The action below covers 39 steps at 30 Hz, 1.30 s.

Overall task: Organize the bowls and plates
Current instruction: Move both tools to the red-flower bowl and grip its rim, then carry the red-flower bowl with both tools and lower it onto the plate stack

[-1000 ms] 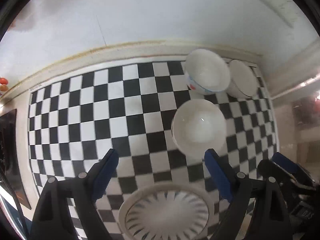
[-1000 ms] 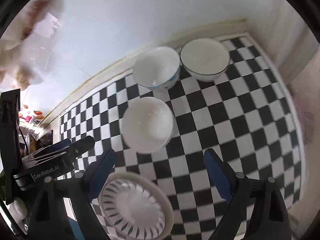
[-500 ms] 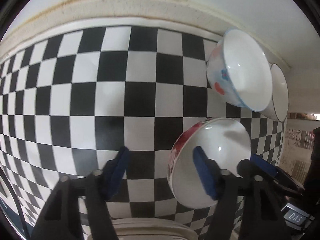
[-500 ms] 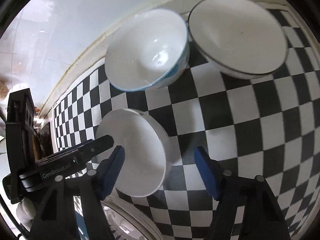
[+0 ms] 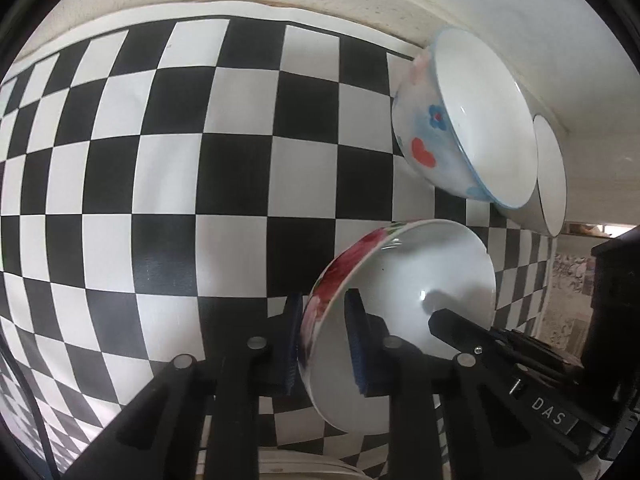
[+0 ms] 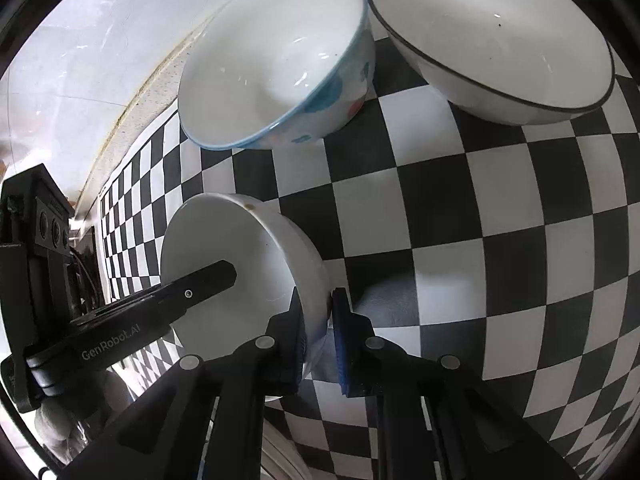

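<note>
Your left tool (image 5: 326,344) and right tool (image 6: 318,336) each clamp opposite rims of the red-flowered bowl (image 5: 404,288). Blue-flowered bowl (image 6: 276,60) and black-rimmed bowl (image 6: 492,36) sit ahead on the bench (image 6: 500,220).

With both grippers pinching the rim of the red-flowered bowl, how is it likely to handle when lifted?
The red-flowered bowl looks like glazed ceramic, so probably rigid but slippery against the pads. The left gripper and right gripper clamp opposite rim edges, which likely limits tipping. Probably fragile: a bump against the blue-flowered bowl could chip it.
</note>
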Available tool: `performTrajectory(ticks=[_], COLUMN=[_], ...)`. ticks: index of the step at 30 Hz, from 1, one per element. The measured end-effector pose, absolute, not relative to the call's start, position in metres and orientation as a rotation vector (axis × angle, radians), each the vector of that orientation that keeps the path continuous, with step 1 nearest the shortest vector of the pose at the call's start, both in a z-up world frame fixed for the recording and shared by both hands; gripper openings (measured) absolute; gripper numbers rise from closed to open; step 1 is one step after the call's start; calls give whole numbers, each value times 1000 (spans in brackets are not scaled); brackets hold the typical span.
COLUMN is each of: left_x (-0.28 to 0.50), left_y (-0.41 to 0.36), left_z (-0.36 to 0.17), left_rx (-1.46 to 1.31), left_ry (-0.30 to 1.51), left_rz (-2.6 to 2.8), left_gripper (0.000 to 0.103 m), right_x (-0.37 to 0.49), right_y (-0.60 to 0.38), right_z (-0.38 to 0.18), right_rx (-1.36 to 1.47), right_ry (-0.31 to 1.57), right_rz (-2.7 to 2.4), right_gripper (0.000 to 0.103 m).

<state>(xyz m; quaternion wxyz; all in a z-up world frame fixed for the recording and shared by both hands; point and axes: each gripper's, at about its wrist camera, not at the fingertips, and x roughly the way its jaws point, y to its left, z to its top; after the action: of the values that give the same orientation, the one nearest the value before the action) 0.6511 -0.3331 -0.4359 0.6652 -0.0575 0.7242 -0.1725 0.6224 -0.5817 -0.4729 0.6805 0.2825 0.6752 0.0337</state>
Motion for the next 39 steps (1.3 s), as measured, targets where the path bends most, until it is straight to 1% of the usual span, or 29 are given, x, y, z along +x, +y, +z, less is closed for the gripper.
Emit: performTrajectory(ticks=[9,14,18,24,29,30,39], left_x=[625,583,554,515,495,491,466], left_y=[-365,-388,-400,-423,-435,-435,-446], left_z=[-407,-388,-384,-392,-411,-413,-431], left_rx=[-61,-15,-5,37,65,72,109], left_ry=[1604,1613,1643,1677,1728,1735,1775], left_rz=[-404,-453,-504,-545,-547,-548,-540], left_gripper=[19,19,19,19,19,19,19], right_x=[597,556,518,472,452,446,425], right_y=[-577,-573,-580,-585,-582,-596,-589], right_z=[-445,-424,-418,-426,-444,-445,-469], right_rx=[602,572,591,622,656,662,675], right_ry=[1481,1467,1474,1496,1527,1535,1587], right_rz=[72,64,49,14,-2,-1,-8], right_gripper=[13,13,13,13,13,13,13])
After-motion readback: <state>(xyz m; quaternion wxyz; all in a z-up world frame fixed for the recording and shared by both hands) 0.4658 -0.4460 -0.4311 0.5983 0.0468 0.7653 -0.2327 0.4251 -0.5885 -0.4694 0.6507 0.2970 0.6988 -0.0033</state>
